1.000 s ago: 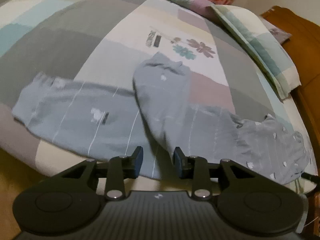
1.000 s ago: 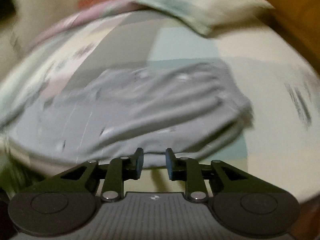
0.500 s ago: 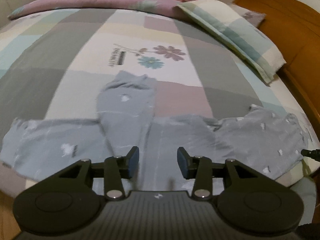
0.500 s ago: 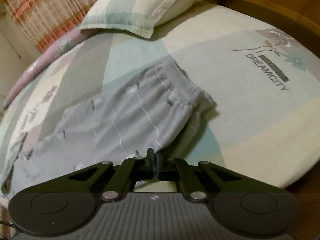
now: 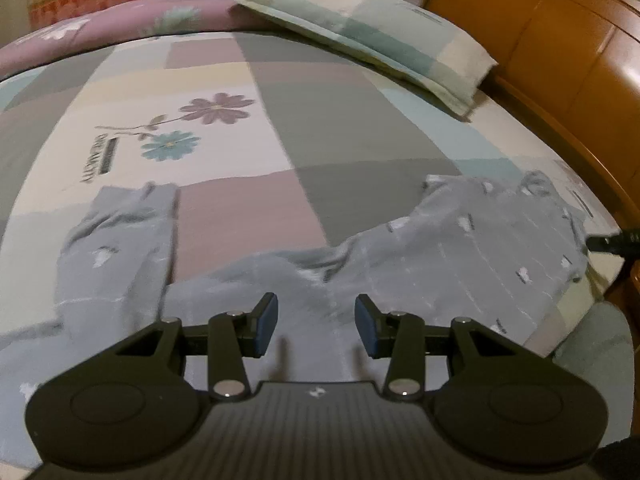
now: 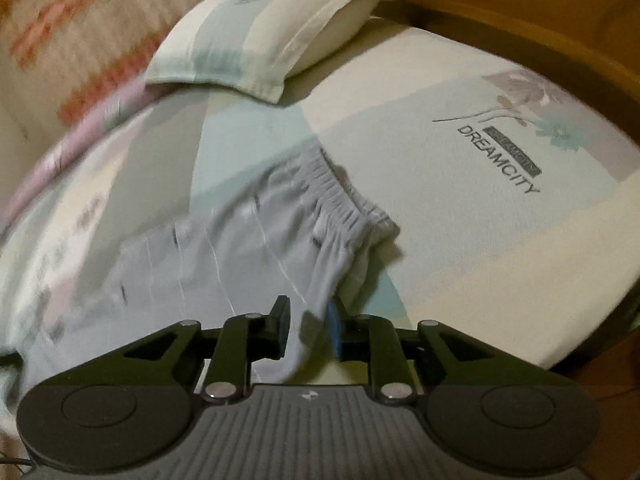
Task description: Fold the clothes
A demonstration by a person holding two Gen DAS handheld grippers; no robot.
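Grey patterned pyjama trousers (image 5: 460,248) lie spread along the near edge of the bed. One leg (image 5: 116,248) is bent up toward the middle of the sheet. My left gripper (image 5: 316,326) hovers open over the trousers' middle, with nothing between its pads. In the right wrist view the gathered waistband (image 6: 340,196) runs across the trousers (image 6: 240,240). A corner of that fabric hangs between the fingers of my right gripper (image 6: 307,330). Its jaws are opening and the pads stand off the cloth.
The patchwork bedsheet (image 5: 320,120) has a flower print. A pillow (image 5: 380,36) lies at the head, against the wooden headboard (image 5: 560,60), and shows as a pillow (image 6: 272,36) in the right view too. A dark tip (image 5: 612,240) pokes in by the trousers' far end.
The left gripper slid right along the trousers and opened a little wider. The right gripper shut on the waistband corner half a second ago; its jaws have now parted.
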